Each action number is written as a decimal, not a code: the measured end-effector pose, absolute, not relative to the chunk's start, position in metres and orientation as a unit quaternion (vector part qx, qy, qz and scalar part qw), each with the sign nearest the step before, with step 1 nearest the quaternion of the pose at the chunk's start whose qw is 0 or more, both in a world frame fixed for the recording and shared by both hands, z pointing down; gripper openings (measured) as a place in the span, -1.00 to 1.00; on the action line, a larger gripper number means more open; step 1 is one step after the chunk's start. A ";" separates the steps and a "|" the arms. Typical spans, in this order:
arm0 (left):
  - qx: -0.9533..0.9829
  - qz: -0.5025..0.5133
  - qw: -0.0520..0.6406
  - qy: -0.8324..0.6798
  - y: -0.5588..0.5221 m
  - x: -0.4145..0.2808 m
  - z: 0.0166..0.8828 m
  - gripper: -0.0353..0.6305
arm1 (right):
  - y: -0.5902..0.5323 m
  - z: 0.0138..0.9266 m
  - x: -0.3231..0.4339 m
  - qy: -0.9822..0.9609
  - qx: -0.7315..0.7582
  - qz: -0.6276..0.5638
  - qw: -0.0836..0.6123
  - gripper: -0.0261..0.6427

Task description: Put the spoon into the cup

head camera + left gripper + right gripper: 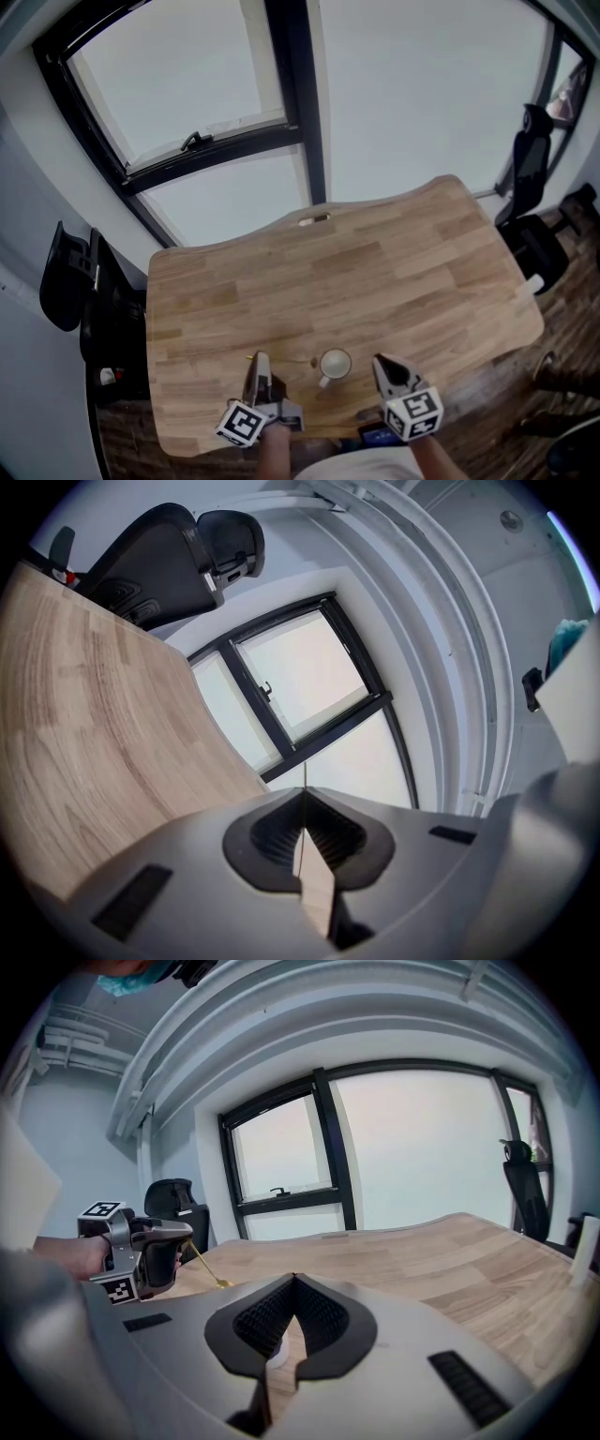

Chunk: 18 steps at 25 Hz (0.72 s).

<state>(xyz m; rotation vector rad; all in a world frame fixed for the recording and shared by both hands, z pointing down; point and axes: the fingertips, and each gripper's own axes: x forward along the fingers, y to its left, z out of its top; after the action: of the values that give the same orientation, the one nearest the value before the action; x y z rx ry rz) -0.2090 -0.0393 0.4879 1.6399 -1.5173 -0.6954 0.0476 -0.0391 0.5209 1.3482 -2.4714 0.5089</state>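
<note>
A white cup (335,364) stands near the front edge of the wooden table (375,272), between my two grippers. My left gripper (260,357) sits just left of it, shut on the handle of a thin golden spoon (208,1267). The spoon's bowl hangs low over the table toward the cup. In the left gripper view only a thin sliver of the spoon (302,829) shows between the closed jaws of the left gripper (302,799). My right gripper (380,360) is right of the cup, shut and holding nothing; its tips (293,1281) meet, and a bit of the cup (274,1354) shows beneath them.
Black office chairs stand off the table's left edge (70,277) and its far right corner (530,159). A large black-framed window (300,103) lies beyond the far edge. A person's hand (70,1255) holds the left gripper.
</note>
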 end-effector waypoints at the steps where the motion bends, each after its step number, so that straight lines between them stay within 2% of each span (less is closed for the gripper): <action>1: 0.644 -0.274 0.393 -0.597 -0.040 -0.209 0.490 -0.88 | -0.040 0.522 0.048 -0.855 0.467 0.177 0.142 -0.93; 18: 0.629 -0.264 0.415 -0.602 -0.045 -0.208 0.513 -0.88 | -0.044 0.543 0.050 -0.849 0.466 0.193 0.158 -0.93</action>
<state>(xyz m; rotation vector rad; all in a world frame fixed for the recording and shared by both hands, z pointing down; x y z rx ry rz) -0.2077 -0.0449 0.5130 1.5798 -1.5118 -0.6628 0.0500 -0.0439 0.5427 1.3317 -2.4279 0.5533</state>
